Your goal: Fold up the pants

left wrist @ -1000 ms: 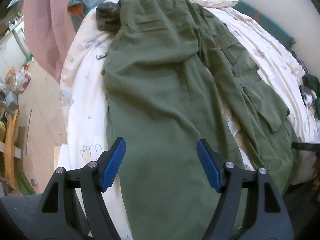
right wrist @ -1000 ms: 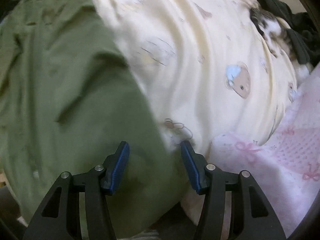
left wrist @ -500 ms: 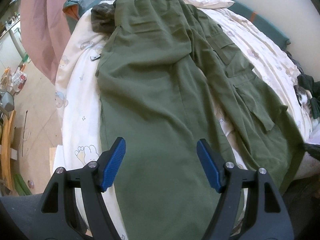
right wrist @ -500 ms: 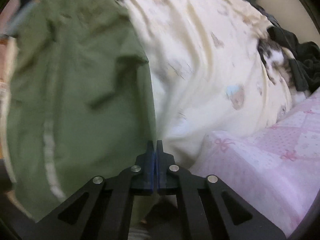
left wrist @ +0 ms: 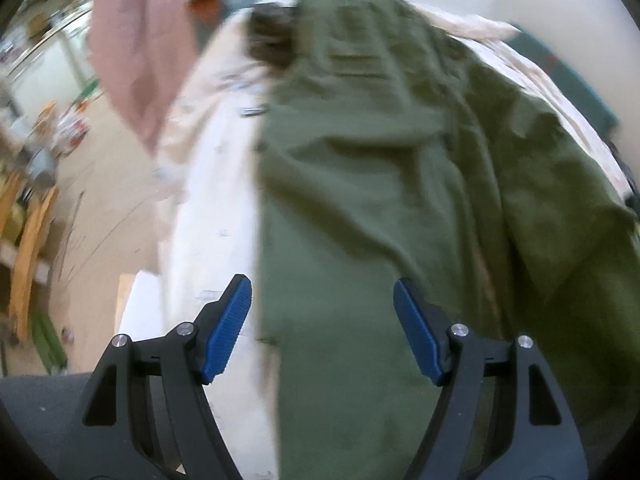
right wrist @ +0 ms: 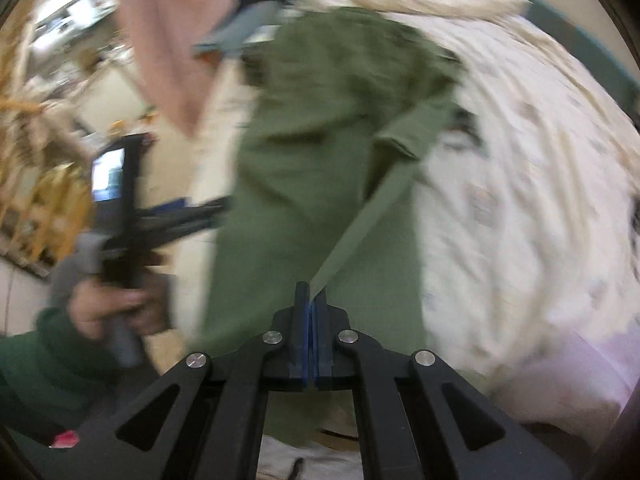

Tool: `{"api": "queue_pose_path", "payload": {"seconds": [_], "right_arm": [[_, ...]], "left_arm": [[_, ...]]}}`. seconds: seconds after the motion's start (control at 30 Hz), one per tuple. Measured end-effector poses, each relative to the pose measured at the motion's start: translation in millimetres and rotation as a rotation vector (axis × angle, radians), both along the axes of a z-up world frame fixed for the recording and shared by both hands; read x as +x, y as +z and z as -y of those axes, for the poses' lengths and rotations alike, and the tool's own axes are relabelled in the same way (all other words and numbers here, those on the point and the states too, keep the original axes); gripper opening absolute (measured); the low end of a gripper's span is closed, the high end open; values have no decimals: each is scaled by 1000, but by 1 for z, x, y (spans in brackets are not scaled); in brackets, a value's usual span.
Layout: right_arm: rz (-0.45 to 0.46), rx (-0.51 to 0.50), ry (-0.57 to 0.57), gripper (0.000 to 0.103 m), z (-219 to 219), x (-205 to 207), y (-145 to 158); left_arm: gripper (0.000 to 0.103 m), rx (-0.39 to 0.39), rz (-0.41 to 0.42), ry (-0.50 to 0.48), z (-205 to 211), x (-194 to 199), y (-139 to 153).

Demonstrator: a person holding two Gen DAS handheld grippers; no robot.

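Olive green pants [left wrist: 360, 168] lie lengthwise on a cream printed bedsheet [left wrist: 216, 208], waistband far, legs toward me. My left gripper [left wrist: 322, 328] hovers open over the near end of the left leg, nothing between its blue pads. In the right wrist view, my right gripper [right wrist: 313, 300] is shut on the hem edge of the right leg; that leg of the pants [right wrist: 320, 168] rises off the sheet [right wrist: 520, 184] as a taut strip and leans over toward the other leg. A hand [right wrist: 108, 300] in a dark green sleeve holds the left gripper [right wrist: 218, 206] at the left.
A pink cloth [left wrist: 140, 48] hangs at the upper left beside the bed. Floor and wooden furniture [left wrist: 28, 240] lie to the left. A pink blanket [right wrist: 592, 364] sits at the bed's near right corner. A teal headboard edge [left wrist: 572, 76] runs along the right.
My right gripper shut on the right leg's hem, then rose and swung left, lifting that leg off the sheet. The left gripper drifted slightly and stayed open.
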State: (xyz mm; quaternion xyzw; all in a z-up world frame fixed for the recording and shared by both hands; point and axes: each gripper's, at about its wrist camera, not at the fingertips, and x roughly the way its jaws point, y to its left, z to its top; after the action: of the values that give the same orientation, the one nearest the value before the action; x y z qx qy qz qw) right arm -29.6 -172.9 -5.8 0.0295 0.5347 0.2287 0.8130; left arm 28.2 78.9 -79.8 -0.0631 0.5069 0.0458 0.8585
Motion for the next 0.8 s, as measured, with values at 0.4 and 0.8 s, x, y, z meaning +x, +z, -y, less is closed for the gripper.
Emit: {"api": "queue_pose_path", "payload": {"seconds": [0.4,0.8], "right_arm": [[-273,59,190,6,-169,29,-180],[-234,297,261,52,-86,24,-99]], "left_arm": [[71,-88,-42,269,-105,-4,-4],[71,-103,-92,155,-90,-6,-22]]}}
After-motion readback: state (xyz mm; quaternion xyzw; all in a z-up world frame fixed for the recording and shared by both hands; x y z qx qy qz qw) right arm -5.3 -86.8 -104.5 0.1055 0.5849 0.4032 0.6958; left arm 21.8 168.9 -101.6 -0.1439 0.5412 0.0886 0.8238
